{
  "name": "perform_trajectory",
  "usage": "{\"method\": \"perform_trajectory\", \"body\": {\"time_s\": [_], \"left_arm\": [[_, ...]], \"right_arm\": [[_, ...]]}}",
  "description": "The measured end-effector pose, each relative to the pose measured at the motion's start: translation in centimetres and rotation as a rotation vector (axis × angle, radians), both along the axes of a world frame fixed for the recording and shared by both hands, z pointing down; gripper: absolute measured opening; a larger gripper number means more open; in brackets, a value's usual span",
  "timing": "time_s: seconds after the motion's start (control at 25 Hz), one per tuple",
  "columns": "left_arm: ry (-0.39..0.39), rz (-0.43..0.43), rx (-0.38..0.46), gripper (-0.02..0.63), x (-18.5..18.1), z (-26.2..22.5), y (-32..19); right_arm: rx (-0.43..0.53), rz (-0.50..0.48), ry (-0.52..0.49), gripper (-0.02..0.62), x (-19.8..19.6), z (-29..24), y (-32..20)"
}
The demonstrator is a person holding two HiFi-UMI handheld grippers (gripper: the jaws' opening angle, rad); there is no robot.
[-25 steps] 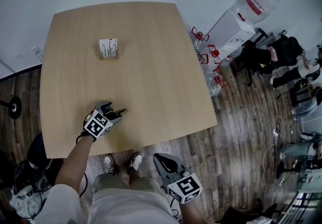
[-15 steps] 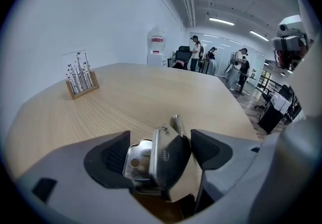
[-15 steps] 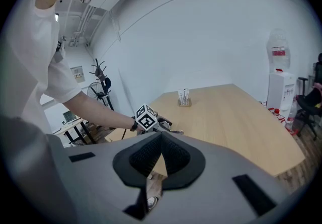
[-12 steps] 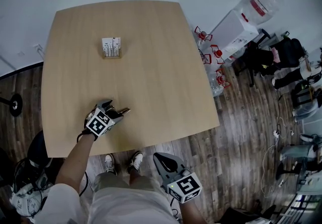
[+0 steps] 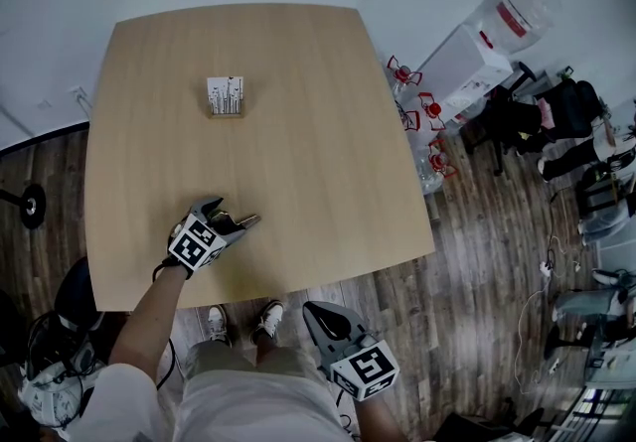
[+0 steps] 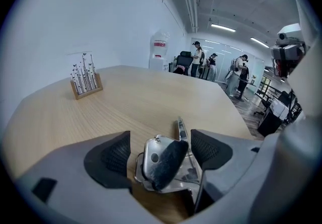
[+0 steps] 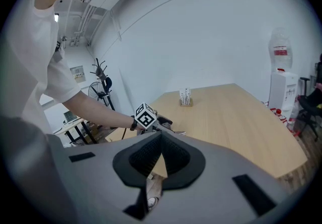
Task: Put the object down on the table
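A shiny metal tool (image 6: 163, 162) with a dark grip lies on the wooden table (image 5: 298, 112) near its front edge. My left gripper (image 6: 161, 150) stands open around it, with its ribbed pads clear of the tool on both sides. From the head view, that left gripper (image 5: 231, 222) rests low on the table with the tool's tip (image 5: 248, 221) poking out to the right. My right gripper (image 5: 316, 313) hangs off the table in front of the person's legs. Its jaws (image 7: 160, 140) are shut with nothing between them.
A small wooden stand with printed cards (image 5: 226, 95) sits toward the table's far left. A water dispenser (image 5: 452, 63) and spare bottles (image 5: 417, 117) stand on the floor to the right. People and chairs (image 5: 556, 112) are farther right. The table's front edge lies just behind the left gripper.
The left gripper stays at the same spot with the tool between its jaws, which look slightly wider. The right gripper has not moved. The head view has shifted a little.
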State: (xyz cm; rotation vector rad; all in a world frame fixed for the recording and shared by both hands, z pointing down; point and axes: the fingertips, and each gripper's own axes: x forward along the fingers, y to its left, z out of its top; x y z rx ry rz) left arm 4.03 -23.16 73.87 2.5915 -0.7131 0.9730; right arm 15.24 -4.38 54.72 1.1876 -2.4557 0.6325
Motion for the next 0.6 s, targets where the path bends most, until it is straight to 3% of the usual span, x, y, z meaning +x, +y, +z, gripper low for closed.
{"method": "perform_trajectory", "body": {"time_s": [0.6], "left_arm": [[0.088,-0.129,0.137,0.357,-4.0,-6.1,0.4]], "right_arm": [[0.104,-0.052,-0.022,-0.002,-3.3,-2.9,-1.2]]}}
